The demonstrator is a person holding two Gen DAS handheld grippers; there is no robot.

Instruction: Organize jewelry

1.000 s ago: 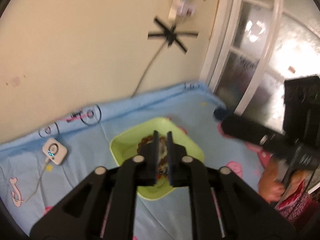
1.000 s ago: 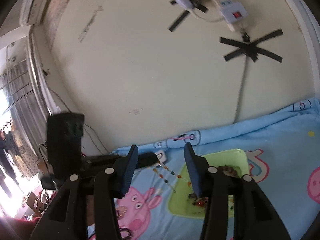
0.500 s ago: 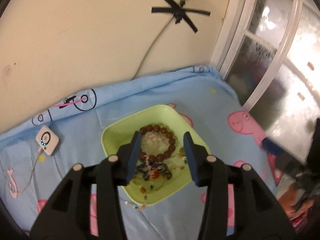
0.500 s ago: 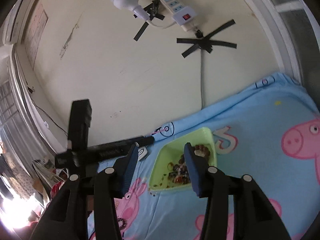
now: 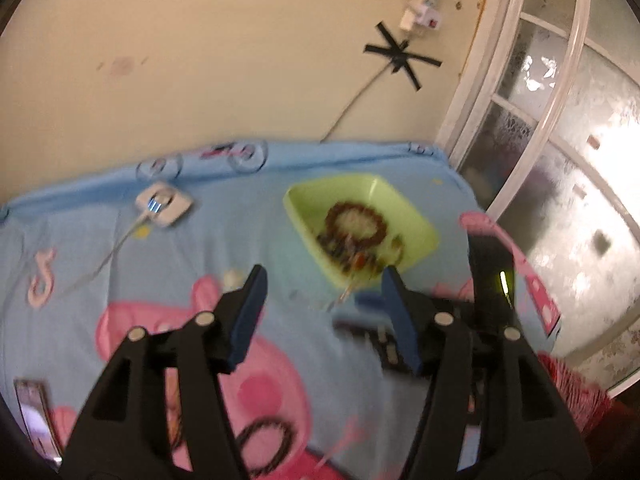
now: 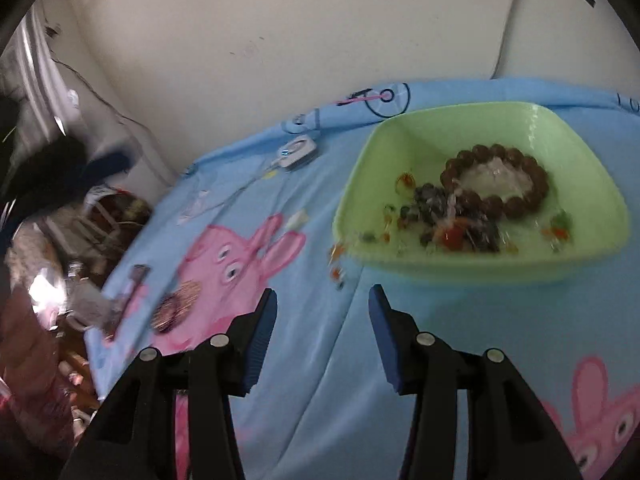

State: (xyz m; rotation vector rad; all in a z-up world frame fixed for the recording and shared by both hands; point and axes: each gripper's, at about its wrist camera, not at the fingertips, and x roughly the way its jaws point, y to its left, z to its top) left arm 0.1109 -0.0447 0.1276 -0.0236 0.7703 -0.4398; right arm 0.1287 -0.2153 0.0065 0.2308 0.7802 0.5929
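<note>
While both grippers hover over the blue sheet [image 6: 320,392], left gripper [image 5: 324,276] and right gripper [image 6: 322,296] jaws gape wide, empty, short of the green tray [image 6: 440,268].

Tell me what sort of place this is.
Probably a bedroom in a home: a cartoon-pig bedsheet covers the surface, a power strip is taped to the painted wall, and a frosted glass door stands beside it.

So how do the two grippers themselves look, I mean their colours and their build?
Both look alike. The left gripper and the right gripper each have a black frame of angular struts joined by round silver pivot pins. Their fingers are flat blue pads; on the right one the inner face looks finely ribbed. No cables, markings or sleeves show on them.
</note>
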